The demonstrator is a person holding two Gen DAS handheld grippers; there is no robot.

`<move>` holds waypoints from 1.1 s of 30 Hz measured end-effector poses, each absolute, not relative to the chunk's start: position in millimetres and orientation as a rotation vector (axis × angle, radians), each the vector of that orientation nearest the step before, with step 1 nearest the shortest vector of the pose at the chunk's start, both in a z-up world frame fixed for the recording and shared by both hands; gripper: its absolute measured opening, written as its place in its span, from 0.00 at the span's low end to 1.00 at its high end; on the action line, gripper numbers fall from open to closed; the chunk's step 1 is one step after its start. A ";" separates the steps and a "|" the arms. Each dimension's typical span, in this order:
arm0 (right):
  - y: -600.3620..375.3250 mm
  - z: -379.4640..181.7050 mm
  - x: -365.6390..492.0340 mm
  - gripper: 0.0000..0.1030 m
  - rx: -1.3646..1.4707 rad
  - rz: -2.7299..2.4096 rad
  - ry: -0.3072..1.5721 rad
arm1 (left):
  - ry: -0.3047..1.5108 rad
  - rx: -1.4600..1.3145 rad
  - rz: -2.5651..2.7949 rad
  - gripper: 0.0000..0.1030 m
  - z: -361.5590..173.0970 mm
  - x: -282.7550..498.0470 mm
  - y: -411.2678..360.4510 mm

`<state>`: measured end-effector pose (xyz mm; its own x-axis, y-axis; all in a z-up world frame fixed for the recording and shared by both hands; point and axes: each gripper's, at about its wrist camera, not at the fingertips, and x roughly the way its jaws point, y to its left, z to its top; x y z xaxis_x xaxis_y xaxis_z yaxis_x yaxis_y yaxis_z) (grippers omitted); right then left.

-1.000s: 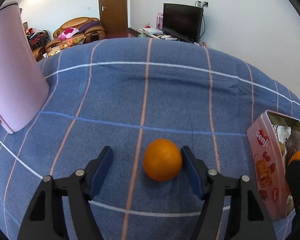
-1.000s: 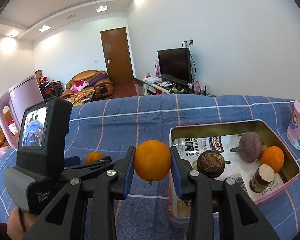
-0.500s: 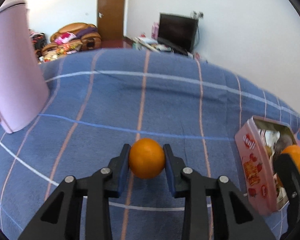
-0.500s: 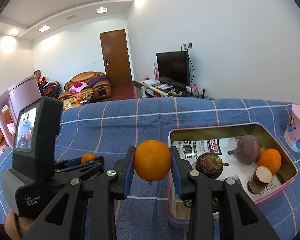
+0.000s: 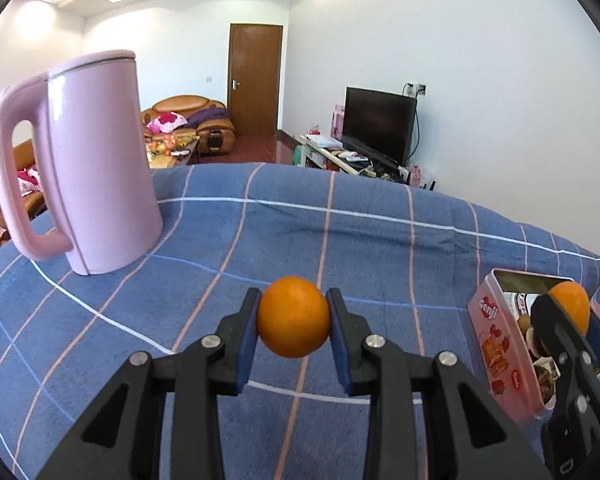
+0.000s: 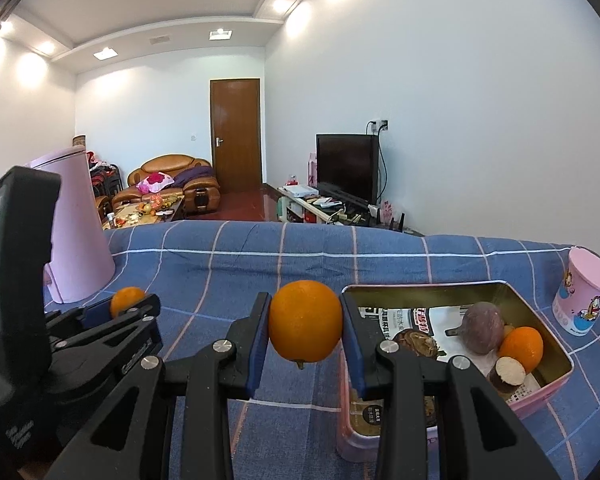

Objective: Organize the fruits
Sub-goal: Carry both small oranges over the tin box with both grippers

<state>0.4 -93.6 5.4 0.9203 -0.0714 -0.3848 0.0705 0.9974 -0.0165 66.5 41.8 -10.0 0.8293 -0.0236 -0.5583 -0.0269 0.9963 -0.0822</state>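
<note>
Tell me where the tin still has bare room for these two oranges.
Free: the paper-lined near-left part of the tin, left of the brown fruit. Crowded: its right end, where purple fruit, orange and cut root cluster.

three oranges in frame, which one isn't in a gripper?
The orange in the pink tin, lying beside the purple fruit. The other two are each clamped between fingers: one in the left gripper, one in the right gripper.

A: Where are the two loose fruits?
B: One round orange fruit (image 5: 293, 317) sits pinched in the left claw (image 5: 293, 320); a second, larger orange (image 6: 305, 327) in the right claw (image 6: 305, 330), beside the tin.
A: And the pink rectangular metal tin (image 6: 556, 390)?
B: It holds a third orange (image 6: 521, 348), a purple round fruit (image 6: 483, 327), a brown wrinkled one (image 6: 415, 343) and a cut tuber (image 6: 508, 374).
</note>
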 end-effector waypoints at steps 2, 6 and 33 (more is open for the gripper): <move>-94.3 5.7 -1.1 0.35 -0.007 -0.081 0.391 | 0.580 -0.084 0.007 0.33 -8.6 62.4 43.2; -94.8 6.5 -7.2 0.35 -0.007 -0.094 0.387 | 0.570 -0.074 0.011 0.33 -6.2 56.2 42.4; -119.4 7.7 -31.3 0.35 0.002 -0.091 0.413 | 0.495 0.006 0.016 0.33 0.9 18.8 12.4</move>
